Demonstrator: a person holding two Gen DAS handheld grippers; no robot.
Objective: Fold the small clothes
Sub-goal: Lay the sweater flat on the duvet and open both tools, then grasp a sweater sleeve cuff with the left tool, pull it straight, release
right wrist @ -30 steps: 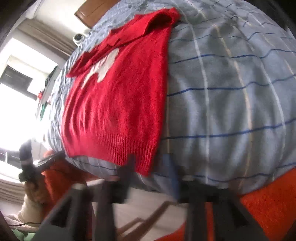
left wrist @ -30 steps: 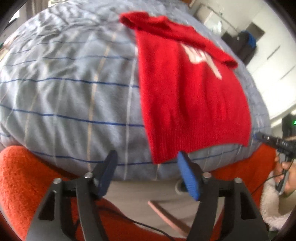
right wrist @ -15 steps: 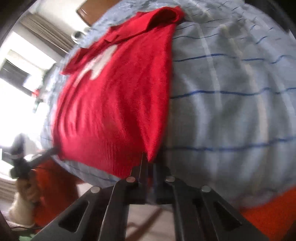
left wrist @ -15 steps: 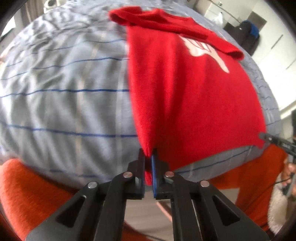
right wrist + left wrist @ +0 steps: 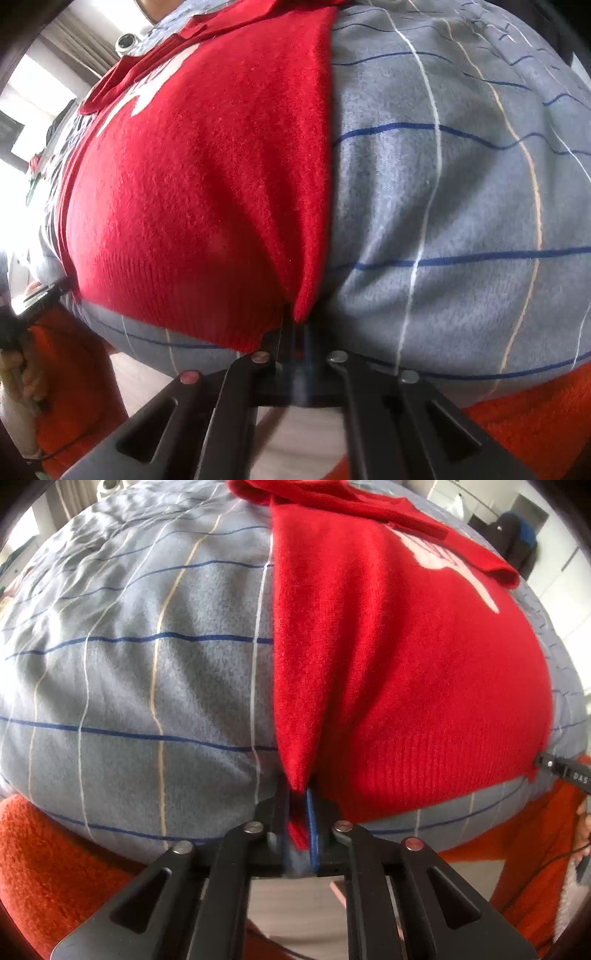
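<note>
A small red knit sweater (image 5: 406,672) with a white chest print lies flat on a grey-blue checked blanket (image 5: 147,664), sleeves folded across the top. My left gripper (image 5: 299,812) is shut on the sweater's bottom left hem corner, and the cloth rises in a pinched ridge from it. In the right wrist view the sweater (image 5: 203,177) fills the left half. My right gripper (image 5: 299,332) is shut on the bottom right hem corner, with the same pinched ridge.
The blanket (image 5: 461,221) covers a bed with an orange fleece layer (image 5: 55,867) below its near edge. The other gripper's tip (image 5: 561,768) shows at the right of the left view. Floor lies below the bed edge. Furniture stands far behind.
Both grippers went from open near the hem to shut on its two bottom corners. Both have since moved closer, and the hem corners are bunched up.
</note>
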